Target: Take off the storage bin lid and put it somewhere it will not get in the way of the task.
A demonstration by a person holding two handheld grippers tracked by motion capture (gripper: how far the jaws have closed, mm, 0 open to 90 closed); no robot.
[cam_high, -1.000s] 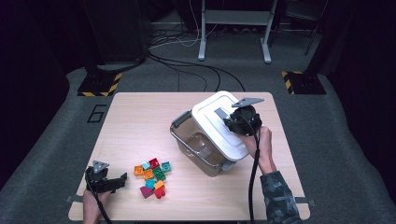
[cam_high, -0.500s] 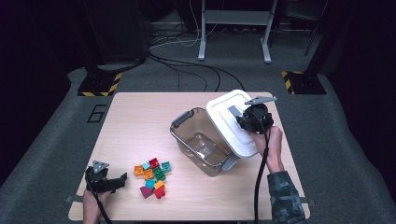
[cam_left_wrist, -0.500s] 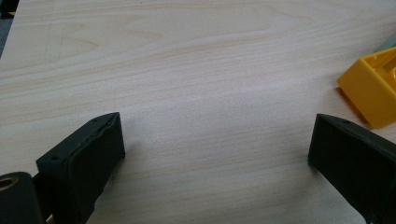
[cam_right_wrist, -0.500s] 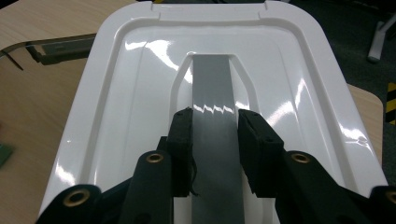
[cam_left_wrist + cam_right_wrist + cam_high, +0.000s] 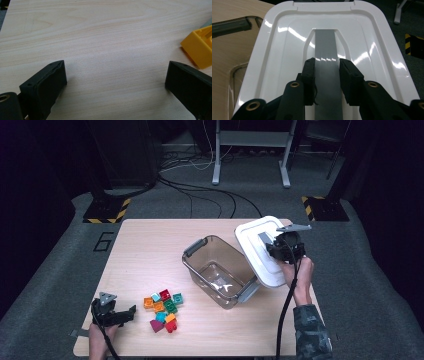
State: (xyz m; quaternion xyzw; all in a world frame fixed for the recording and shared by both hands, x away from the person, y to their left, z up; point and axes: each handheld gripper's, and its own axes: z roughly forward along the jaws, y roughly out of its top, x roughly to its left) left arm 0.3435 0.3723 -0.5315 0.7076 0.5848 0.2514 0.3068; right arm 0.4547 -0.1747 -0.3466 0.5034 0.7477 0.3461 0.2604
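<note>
Right tongs (image 5: 276, 251): clenched on the grey handle strip (image 5: 325, 62) in the middle of the white lid (image 5: 260, 232), one jaw on each side of the strip
White lid: held up and tilted, at the right side of the bench (image 5: 145, 245); its left edge hangs over the right end of the clear box (image 5: 220, 272), its far end sticks out past the bench edge
Clear box: open on top, nothing in it, in the middle of the bench, with a grey handle at each end
Left tongs (image 5: 122, 316): released, jaws wide apart, with bare wood between them, at the near left corner of the bench
Toy blocks (image 5: 163, 309): a small pile of many colours, just right of the left tongs and well apart from the box
Yellow block (image 5: 198, 47): beside the right jaw in the left gripper view, not touching it
</note>
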